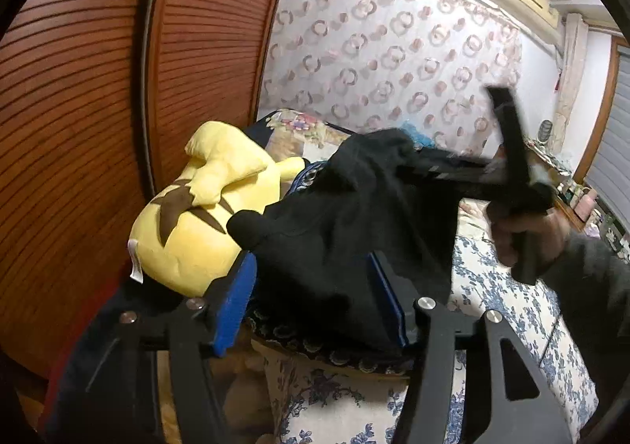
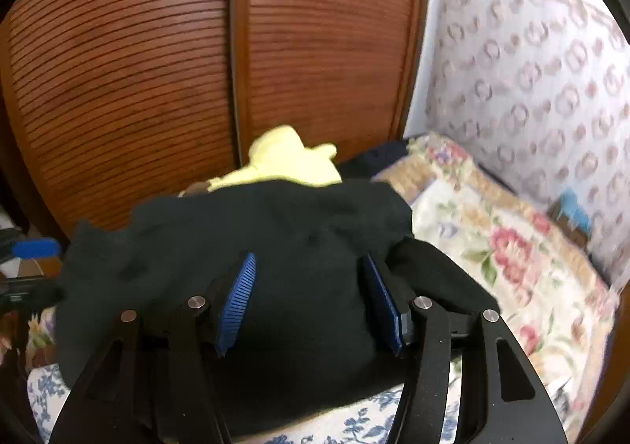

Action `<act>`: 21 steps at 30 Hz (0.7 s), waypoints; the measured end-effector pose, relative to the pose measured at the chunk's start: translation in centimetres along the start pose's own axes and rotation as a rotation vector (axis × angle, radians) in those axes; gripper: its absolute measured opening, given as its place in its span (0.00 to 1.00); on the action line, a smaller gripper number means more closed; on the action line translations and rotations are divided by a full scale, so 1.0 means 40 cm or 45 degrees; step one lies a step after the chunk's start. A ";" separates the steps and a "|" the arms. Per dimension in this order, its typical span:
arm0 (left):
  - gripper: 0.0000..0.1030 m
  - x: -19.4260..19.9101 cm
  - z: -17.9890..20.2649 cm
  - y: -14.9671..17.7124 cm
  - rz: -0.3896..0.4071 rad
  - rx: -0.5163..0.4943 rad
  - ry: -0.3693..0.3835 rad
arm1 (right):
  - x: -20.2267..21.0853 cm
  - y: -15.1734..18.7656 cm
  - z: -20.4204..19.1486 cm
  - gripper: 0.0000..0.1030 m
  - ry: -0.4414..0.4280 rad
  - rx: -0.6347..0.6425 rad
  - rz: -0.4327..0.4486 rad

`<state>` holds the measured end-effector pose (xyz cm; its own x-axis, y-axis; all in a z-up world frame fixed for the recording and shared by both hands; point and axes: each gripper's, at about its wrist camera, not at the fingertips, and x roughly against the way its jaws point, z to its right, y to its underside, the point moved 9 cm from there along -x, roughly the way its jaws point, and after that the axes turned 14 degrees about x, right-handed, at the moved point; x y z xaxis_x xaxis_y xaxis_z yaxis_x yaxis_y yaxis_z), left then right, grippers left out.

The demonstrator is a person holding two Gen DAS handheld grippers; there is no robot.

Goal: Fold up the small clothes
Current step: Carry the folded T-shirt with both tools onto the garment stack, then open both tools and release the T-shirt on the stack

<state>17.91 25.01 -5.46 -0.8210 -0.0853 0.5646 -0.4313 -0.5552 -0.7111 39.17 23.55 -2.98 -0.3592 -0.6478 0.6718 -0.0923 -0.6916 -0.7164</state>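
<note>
A black small garment (image 1: pixel 334 227) lies bunched on the floral bed, draped partly over a dark patterned cushion. My left gripper (image 1: pixel 313 286) stands open, its blue pads on either side of the cloth's near edge without pinching it. In the right wrist view the same black garment (image 2: pixel 275 231) spreads wide, and my right gripper (image 2: pixel 311 294) is open over its near part, with cloth between the pads. A hand (image 1: pixel 527 231) grips the right gripper's handle at the right, blurred. One blue pad (image 2: pixel 35 247) of the left gripper shows at the left edge.
A yellow plush toy (image 1: pixel 189 231) (image 2: pixel 291 164) lies right behind the garment, against the brown louvred wardrobe doors (image 1: pixel 98 89). The bed's blue-flowered sheet (image 1: pixel 500 306) and a rose-patterned quilt (image 2: pixel 512 247) extend to the right. A patterned curtain (image 1: pixel 393 50) hangs behind.
</note>
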 end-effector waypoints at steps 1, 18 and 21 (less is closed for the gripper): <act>0.57 0.002 0.005 -0.002 0.003 -0.011 -0.002 | -0.011 0.017 0.004 0.57 -0.003 -0.022 -0.003; 0.59 0.056 0.119 0.035 0.047 -0.182 -0.003 | 0.315 0.069 -0.039 0.77 0.218 -0.166 0.150; 0.59 0.070 0.160 0.064 0.043 -0.218 0.026 | 0.386 0.116 -0.057 0.81 0.270 -0.191 0.148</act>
<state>16.91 18.07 -3.04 -0.8426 -0.0837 0.5319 -0.4596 -0.4030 -0.7914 31.08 11.08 3.62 -0.5603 -0.6279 0.5401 -0.1697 -0.5513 -0.8169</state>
